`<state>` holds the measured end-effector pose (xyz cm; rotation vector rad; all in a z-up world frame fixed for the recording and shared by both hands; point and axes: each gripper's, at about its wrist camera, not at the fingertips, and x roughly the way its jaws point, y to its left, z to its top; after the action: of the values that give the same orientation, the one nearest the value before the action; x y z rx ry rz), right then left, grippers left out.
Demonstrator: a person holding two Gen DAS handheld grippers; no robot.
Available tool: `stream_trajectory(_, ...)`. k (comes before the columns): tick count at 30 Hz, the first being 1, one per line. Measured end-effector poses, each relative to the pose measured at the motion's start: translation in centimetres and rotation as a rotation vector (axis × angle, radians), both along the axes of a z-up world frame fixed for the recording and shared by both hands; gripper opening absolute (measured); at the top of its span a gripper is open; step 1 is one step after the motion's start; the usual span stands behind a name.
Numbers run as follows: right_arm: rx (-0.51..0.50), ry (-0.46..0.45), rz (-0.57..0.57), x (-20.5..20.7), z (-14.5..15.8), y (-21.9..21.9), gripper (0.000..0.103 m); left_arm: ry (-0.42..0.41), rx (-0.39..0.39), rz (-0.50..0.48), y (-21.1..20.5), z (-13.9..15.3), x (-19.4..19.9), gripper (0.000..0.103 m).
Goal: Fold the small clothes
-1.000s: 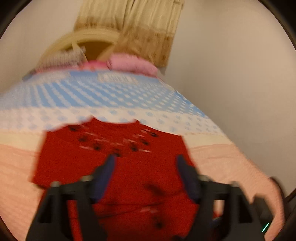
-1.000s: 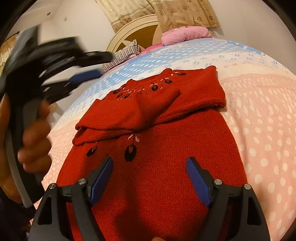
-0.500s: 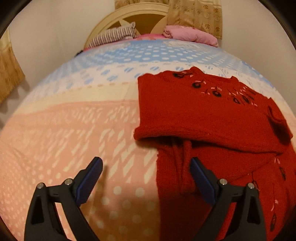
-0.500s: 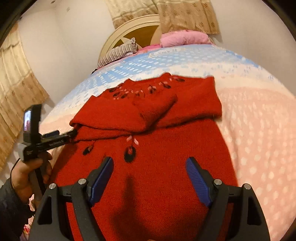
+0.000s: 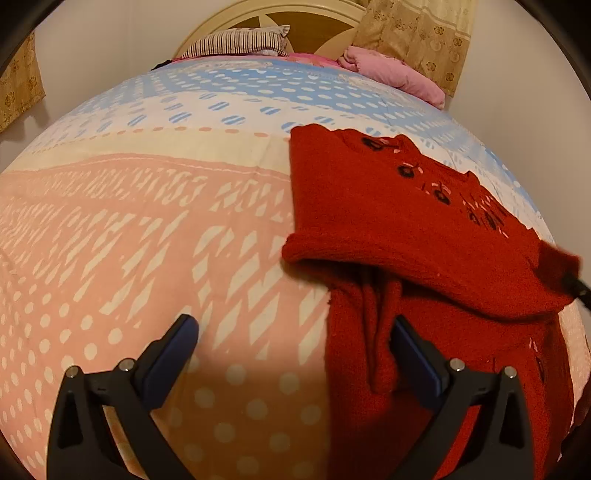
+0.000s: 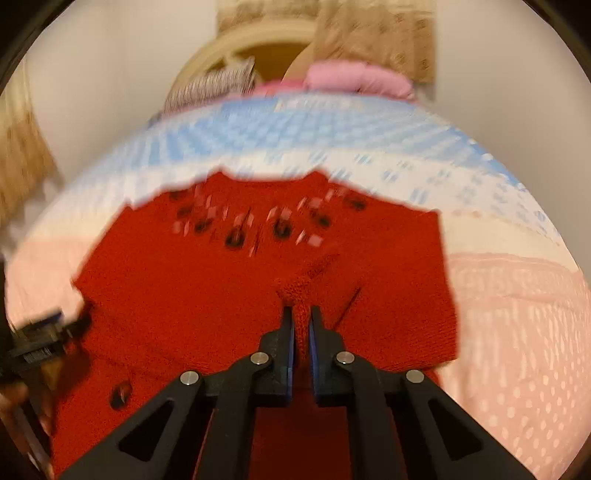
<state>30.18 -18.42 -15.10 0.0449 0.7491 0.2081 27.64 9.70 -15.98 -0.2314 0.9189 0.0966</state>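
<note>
Our right gripper (image 6: 301,325) is pinched on a ridge of the red sweater (image 6: 258,295), which lies across the bedspread (image 5: 147,240) at our three o'clock in the left view. Our left gripper (image 5: 295,354) gapes wide, its right pad just over the sweater's edge, holding nothing. We judge the thick, fuzzy knit may slip free or drag the folded sleeves askew if we pull. The quilted cotton beneath looks soft and yielding.

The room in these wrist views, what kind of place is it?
Most likely a bedroom: a quilted bedspread covers a bed with a rounded headboard, pillows lie at its head, and curtains hang behind. The red sweater lies on the bedspread.
</note>
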Motion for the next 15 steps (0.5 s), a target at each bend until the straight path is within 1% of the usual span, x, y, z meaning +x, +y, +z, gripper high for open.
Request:
stream_trajectory(3, 0.025, -0.066, -0.014, -1.8, 0.8, -1.6, 0.006, 0.006, 0.010, -0.001, -0.1, 0.0, 0.1, 0.103)
stream_trajectory(4, 0.032, -0.063, -0.012, -2.0, 0.7, -1.7, 0.006, 0.007, 0.012, 0.000, -0.1, 0.0, 0.1, 0.103)
stream_trajectory(6, 0.042, -0.021, -0.003, -2.1, -0.4, -2.1, 0.007, 0.006, 0.004, 0.006, 0.2, 0.1, 0.2, 0.103)
stream_trajectory(8, 0.058, 0.019, -0.024, -2.2, -1.9, -3.0, 0.007, -0.003, -0.012, 0.024, 0.7, 0.2, 0.0, 0.103)
stream_trajectory(11, 0.087, 0.054, -0.038, -3.1, -3.1, -4.1, 0.007, -0.012, -0.050, 0.063, 1.6, 0.2, -0.2, 0.103)
stream_trajectory(12, 0.101, 0.064, -0.041, -3.3, -3.2, -4.4, 0.009, -0.010, -0.059, 0.072, 1.8, 0.1, -0.2, 0.103)
stream_trajectory(13, 0.110, 0.068, -0.057, -3.6, -3.3, -4.9, 0.014, -0.008, -0.053, 0.072, 1.6, 0.1, -0.2, 0.103)
stream_trajectory(14, 0.107, 0.073, -0.079, -3.7, -3.3, -5.4, 0.021, -0.008, -0.041, 0.071, 1.5, 0.1, -0.2, 0.103)
stream_trajectory(15, 0.113, 0.078, -0.109, -3.8, -3.2, -6.1, 0.025, -0.006, -0.031, 0.070, 1.3, 0.1, -0.2, 0.103)
